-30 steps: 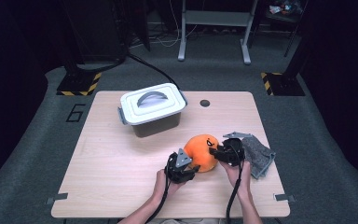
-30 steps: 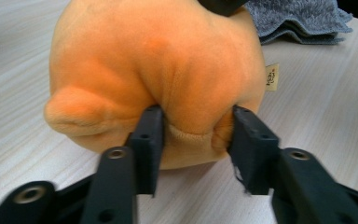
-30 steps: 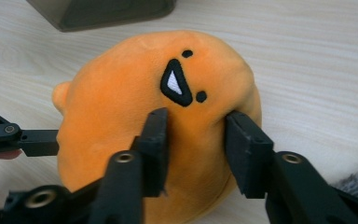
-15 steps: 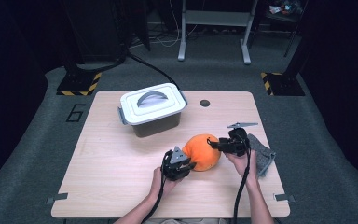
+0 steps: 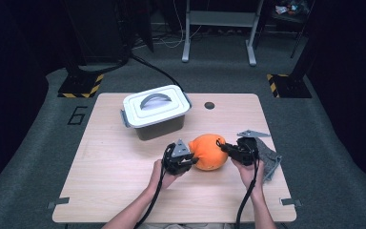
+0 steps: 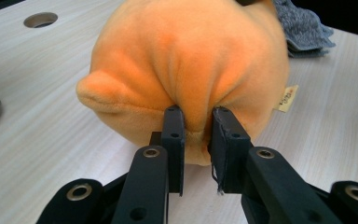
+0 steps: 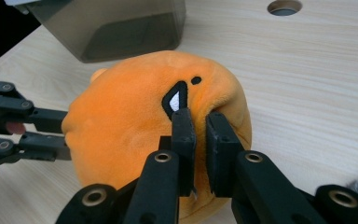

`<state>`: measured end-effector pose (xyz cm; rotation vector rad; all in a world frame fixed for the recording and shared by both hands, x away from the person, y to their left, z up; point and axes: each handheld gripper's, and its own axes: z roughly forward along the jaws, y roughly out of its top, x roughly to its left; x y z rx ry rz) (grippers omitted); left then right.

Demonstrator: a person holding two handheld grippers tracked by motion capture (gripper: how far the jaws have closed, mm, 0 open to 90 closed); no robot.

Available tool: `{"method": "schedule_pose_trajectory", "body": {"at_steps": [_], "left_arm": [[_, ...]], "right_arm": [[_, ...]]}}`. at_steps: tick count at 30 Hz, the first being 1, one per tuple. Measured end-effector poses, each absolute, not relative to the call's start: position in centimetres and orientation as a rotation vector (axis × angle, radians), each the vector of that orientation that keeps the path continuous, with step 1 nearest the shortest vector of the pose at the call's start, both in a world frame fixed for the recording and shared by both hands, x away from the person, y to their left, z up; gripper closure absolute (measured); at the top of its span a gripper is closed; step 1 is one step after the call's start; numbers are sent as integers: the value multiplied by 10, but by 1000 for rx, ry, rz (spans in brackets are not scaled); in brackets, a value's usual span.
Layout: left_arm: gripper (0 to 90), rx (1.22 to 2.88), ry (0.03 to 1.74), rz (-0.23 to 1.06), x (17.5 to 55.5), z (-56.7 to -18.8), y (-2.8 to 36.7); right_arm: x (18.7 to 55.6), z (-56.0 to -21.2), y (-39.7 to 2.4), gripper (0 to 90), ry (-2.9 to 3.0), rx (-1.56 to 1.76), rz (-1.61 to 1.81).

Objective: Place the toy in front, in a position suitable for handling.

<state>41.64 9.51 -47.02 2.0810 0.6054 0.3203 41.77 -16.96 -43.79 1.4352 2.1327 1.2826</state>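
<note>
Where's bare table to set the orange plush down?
Widest bare patch: the table's left half, in front of the lidded box. A smaller strip runs between the round hole and the plush. Crowded at right, by the grey cloth.

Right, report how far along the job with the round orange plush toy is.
Done: both grippers have just closed, each pinching a fold of the round orange plush toy, the left gripper and the right gripper from opposite sides. In hand: holding it over the wooden table. Left, probably: the lidded grey plastic box, not yet opened.
</note>
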Motion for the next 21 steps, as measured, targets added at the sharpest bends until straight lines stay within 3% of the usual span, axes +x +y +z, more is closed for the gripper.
{"method": "schedule_pose_trajectory", "body": {"at_steps": [4,7,10,11,14,16,21], "left_arm": [[754,2140,600,292,427,-480,92],[727,2092,621,228,432,-488,96],[646,2076,621,236,431,-487,98],[565,2065,632,233,430,-487,99],[511,2051,648,232,429,-487,102],[415,2047,671,232,428,-488,103],[280,2027,677,252,422,-487,105]], "right_arm": [[410,-450,-168,818,2092,1486,1224],[409,-465,-168,787,2074,1505,1253],[409,-461,-172,686,2056,1497,1263],[409,-458,-173,620,2050,1478,1253],[409,-456,-174,574,2054,1475,1249],[409,-456,-175,482,2055,1476,1247],[408,-455,-181,299,2058,1469,1266]]}}
